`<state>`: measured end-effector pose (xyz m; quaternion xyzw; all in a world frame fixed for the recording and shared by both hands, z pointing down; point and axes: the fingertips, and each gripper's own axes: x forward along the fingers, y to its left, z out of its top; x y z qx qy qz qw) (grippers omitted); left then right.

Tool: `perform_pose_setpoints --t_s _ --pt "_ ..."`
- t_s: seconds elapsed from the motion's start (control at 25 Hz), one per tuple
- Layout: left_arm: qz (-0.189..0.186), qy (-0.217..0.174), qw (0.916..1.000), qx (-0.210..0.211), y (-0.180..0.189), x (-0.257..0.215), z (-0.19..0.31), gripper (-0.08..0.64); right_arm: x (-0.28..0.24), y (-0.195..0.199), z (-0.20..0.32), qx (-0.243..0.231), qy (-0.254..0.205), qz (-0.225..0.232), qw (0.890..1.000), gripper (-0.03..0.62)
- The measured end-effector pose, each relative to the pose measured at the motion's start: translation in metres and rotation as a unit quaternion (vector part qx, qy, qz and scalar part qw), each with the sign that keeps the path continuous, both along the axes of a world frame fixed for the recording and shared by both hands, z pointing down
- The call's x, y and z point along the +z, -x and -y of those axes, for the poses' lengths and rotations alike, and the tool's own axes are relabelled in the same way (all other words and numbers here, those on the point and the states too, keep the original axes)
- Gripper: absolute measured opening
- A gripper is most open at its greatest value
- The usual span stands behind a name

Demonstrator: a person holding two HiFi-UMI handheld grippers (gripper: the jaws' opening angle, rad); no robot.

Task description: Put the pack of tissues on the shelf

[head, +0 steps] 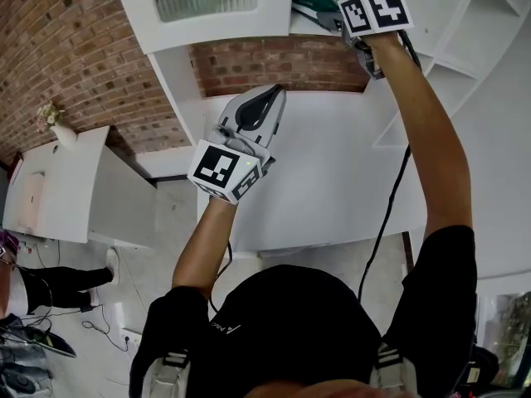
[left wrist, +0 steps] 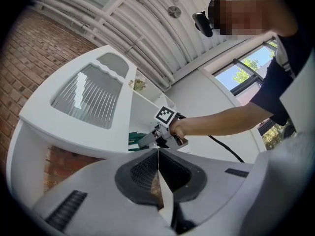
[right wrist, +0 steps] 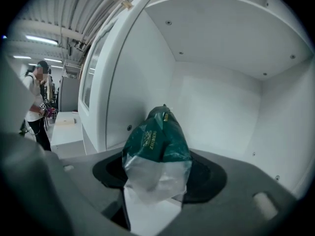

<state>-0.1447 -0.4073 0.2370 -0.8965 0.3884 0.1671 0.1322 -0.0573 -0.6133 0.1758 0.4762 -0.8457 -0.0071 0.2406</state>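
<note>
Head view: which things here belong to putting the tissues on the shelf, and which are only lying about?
For the job:
- pack of tissues, in the right gripper
- shelf, its compartment around the pack

Lying about:
- left gripper, shut and empty
- flower vase on the low white cabinet

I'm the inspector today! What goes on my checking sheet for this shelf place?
Surface: white shelf compartment, white counter below.
Job's things: green pack of tissues, held inside the compartment; resting or not, cannot tell.
Clutter: nothing seen.
Grippers: right gripper shut on the pack; left gripper shut, empty, held lower.
Cables: black cable hangs from the right gripper.
Surroundings: brick wall, vase of flowers on a side cabinet.
</note>
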Motion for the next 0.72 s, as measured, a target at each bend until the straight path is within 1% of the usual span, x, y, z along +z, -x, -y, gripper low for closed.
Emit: perform_pose_setpoints --t_s 0.16,0.28,0.36,0.56,0.72 --pt "0.001 0.005 1.0000 0.000 0.000 0.000 0.000 0.002 -0.007 0.003 0.000 -0.014 -0.014 0.039 0.999 0.351" --pt "0.002 0.008 1.0000 0.000 -0.001 0.001 -0.001 0.002 -0.015 0.000 -0.004 -0.024 -0.041 0.079 0.996 0.394" --pt "0.001 0.009 1.0000 -0.001 -0.005 0.002 -0.004 0.002 -0.021 -0.007 -0.011 -0.032 -0.060 0.108 0.992 0.410" --pt "-0.002 0.014 0.9999 0.000 -0.017 0.003 -0.009 0.002 -0.031 -0.028 -0.036 -0.055 -0.095 0.181 0.977 0.426" --pt "-0.005 0.012 0.9999 0.004 -0.027 0.000 -0.014 0.002 -0.033 -0.040 -0.063 -0.068 -0.130 0.197 0.969 0.426"
